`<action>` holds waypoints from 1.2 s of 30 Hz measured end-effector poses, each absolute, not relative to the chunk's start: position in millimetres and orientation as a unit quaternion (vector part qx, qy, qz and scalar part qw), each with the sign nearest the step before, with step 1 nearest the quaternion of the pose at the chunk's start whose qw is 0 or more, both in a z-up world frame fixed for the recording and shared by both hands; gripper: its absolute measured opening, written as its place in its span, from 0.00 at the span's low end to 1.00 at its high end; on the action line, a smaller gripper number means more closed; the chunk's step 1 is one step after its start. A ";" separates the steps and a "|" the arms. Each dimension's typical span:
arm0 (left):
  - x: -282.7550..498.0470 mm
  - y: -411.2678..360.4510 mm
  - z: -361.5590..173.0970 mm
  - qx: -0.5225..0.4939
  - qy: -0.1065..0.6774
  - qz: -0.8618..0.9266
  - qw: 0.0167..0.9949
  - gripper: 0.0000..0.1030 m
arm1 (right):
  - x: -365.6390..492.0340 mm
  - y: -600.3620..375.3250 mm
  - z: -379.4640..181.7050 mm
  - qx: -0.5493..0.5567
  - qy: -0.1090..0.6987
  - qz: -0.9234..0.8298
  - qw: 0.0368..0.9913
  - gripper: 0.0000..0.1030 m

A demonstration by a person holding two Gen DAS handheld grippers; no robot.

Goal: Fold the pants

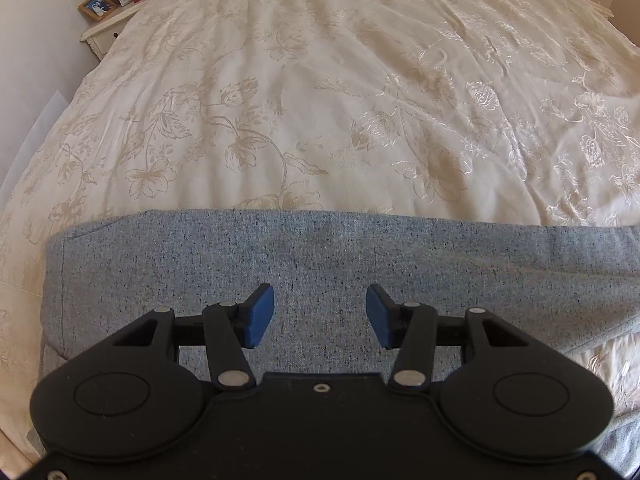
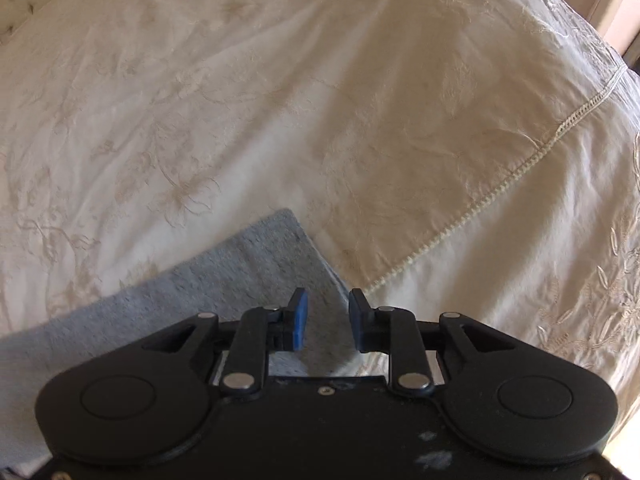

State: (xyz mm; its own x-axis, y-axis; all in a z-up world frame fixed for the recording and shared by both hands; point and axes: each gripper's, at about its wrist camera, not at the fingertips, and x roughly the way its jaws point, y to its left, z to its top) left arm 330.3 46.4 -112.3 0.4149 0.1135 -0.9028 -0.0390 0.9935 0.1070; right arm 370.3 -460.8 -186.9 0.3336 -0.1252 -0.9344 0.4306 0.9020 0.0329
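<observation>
**Operator:** Which step of the fold is in hand?

**Technician:** A fold appears to have been laid down, and a release is judged to be under way. The pants (image 1: 320,280) are spread as a flat grey band across the near part of the bed (image 1: 320,100), close to its near edge. In the left wrist view a stitched end of the band is seen towards the bed's left side. In the right wrist view a squared corner of the pants (image 2: 288,232) is seen lying flat on the bedcover.

**Operator:** What is the state of each claw?

**Technician:** The left claw (image 1: 320,316) is held wide open above the cloth; nothing is caught between its pads (image 1: 260,316). The right claw (image 2: 324,320) is also open, less widely, and no cloth is pinched. It is poised over the right-hand edge of the pants, beside the corner. Whether the tips touch the cloth cannot be told.

**Operator:** What does the next move call for?

**Technician:** By judgement, another fold is required, as the band is still long. One end should be gripped, both layers being taken together. The gripped end should then be carried over towards the opposite end and laid down edge to edge.

**Operator:** What is to be watched?

**Technician:** The cloth is soft and the bedcover is loose. The bedcover could be pinched along with the pants if the claws are pressed down too deep.
</observation>
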 end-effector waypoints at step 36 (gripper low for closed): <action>418.6 123.5 -158.1 -0.108 0.664 0.061 0.737 0.55 | 453.9 -346.5 -238.4 0.160 0.619 -0.205 0.741 0.02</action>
